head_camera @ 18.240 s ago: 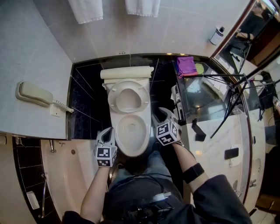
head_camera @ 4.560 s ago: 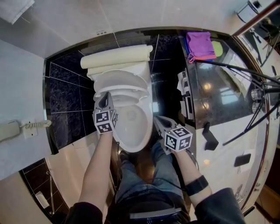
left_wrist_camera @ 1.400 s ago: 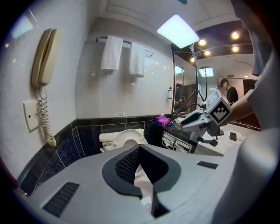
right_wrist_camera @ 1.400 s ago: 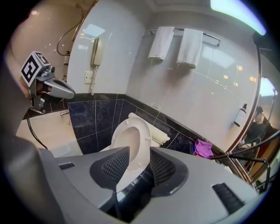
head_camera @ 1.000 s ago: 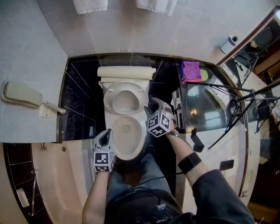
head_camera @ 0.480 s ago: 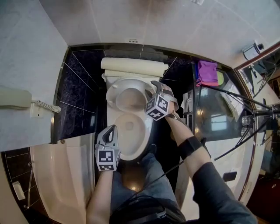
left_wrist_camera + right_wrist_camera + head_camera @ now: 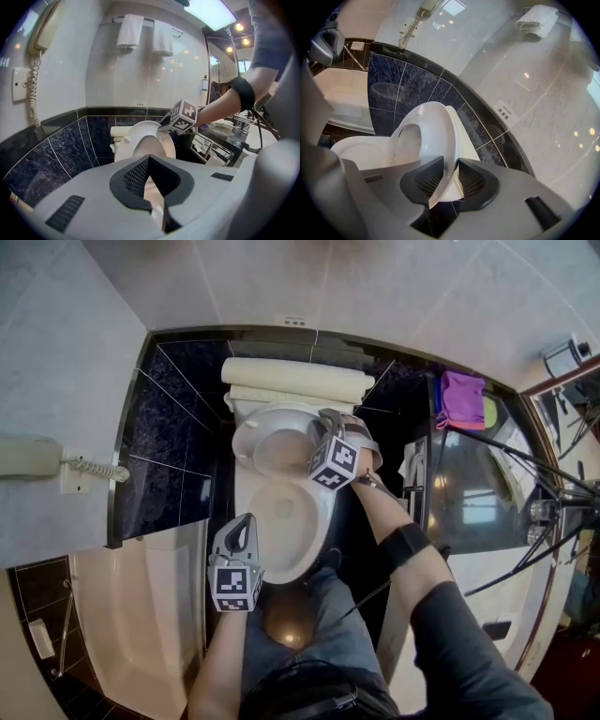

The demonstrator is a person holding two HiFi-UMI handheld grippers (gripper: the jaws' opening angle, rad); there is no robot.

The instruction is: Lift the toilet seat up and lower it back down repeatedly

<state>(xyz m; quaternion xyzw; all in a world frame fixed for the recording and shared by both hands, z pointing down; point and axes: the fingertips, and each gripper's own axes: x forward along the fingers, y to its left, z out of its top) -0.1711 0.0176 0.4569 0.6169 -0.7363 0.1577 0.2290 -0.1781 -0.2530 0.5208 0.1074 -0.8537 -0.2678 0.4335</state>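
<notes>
the toilet seat (image 7: 246, 441) stands raised, tilted back toward the cream tank (image 7: 298, 379) behind it, with the open bowl (image 7: 281, 521) below and in front. the right gripper (image 7: 326, 418) is at the seat's right edge. in the right gripper view its jaws have just been closing and now clamp the thin white rim of the seat (image 7: 440, 136), one pad on each face of it. the left gripper (image 7: 247, 518) hangs just beside the front left of the bowl, apart from the seat. in the left gripper view its jaws (image 7: 149, 158) meet at the tips with nothing between them, and the raised seat (image 7: 145, 126) shows beyond them with the right gripper's marker cube (image 7: 183, 116) at its edge. a wall phone (image 7: 28, 457) hangs on the left wall, towels (image 7: 130, 30) hang above the tank, and a purple cloth (image 7: 461, 395) lies at the back of the dark worktop (image 7: 469, 493) on the right.
</notes>
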